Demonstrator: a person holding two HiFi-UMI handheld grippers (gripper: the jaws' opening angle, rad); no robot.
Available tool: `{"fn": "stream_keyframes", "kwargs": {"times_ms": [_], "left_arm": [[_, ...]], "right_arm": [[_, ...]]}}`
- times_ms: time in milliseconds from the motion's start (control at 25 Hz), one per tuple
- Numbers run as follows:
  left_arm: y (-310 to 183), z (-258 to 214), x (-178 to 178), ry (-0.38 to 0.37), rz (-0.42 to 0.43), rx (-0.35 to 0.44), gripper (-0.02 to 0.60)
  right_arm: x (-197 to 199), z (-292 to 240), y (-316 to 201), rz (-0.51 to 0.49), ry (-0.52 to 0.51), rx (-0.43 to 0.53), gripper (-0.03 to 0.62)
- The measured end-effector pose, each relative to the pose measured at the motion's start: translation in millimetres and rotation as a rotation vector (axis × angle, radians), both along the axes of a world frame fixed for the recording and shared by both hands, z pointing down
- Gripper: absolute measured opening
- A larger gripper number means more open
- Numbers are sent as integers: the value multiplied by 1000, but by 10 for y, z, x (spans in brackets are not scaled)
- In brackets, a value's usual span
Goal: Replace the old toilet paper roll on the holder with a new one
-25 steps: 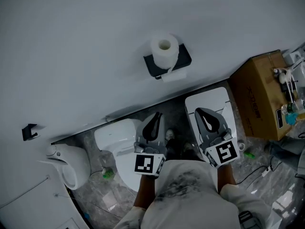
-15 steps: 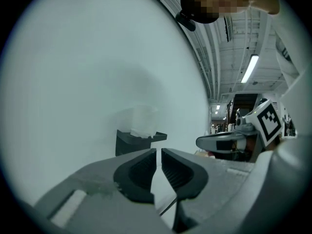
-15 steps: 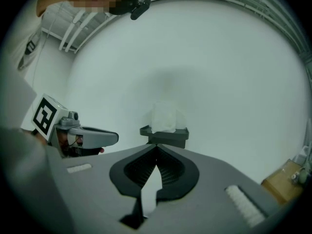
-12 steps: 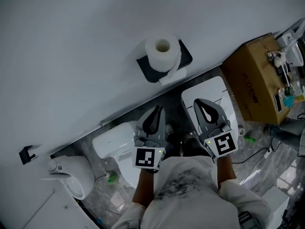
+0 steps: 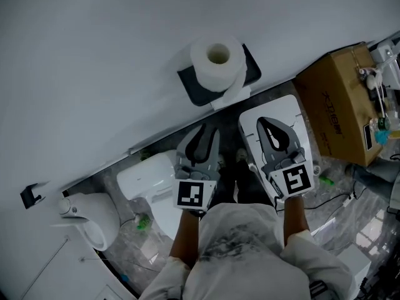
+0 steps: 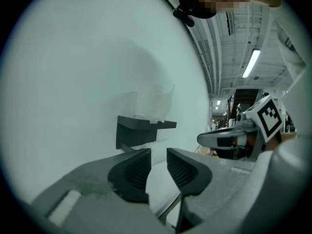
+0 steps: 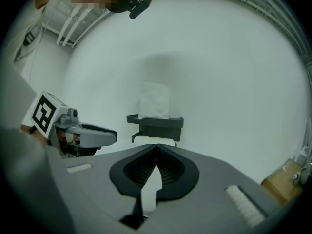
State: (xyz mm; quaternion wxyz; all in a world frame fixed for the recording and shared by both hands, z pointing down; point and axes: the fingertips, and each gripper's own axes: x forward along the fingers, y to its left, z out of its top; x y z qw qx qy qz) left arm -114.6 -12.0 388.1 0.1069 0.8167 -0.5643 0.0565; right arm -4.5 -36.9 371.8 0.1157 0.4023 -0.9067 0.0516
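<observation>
A white toilet paper roll [image 5: 217,58] stands upright on top of a black wall holder [image 5: 192,86], and a paper tail hangs under it. Both grippers are held side by side below the holder, pointing at the wall and well short of it. My left gripper [image 5: 201,133] has its jaws opening, with a narrow gap and nothing between them. My right gripper [image 5: 270,127] is shut and empty. The left gripper view shows the roll [image 6: 153,101] and holder [image 6: 139,129] beyond the left gripper [image 6: 158,157]. In the right gripper view the roll [image 7: 155,100] and holder [image 7: 157,123] sit above the right gripper [image 7: 157,147].
A white toilet [image 5: 147,180] stands on the floor at lower left and a white tank-like panel [image 5: 278,108] below the holder. A cardboard box [image 5: 340,105] with small items on it stands at the right. A black hook [image 5: 28,195] is on the wall at far left.
Both grippers have come a little closer to the wall and holder, which looks larger now. The left jaws have parted from nearly shut to a narrow gap.
</observation>
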Motion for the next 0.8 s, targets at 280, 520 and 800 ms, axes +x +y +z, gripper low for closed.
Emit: {"fn": "stream_keyframes", "kwargs": {"times_ms": [280,520,800], "left_arm": [[-232,195,-4,-2,-25,-13,131],[-341,288,-1,5,-25,-21,160],[-455,333,37,21,-7,-21,173]], "right_arm": [[-7,170,-321,-28,-2,24,2],[-1,276,-484,-26,7,3,2],[3,365,-670,-29,19,7,2]]}}
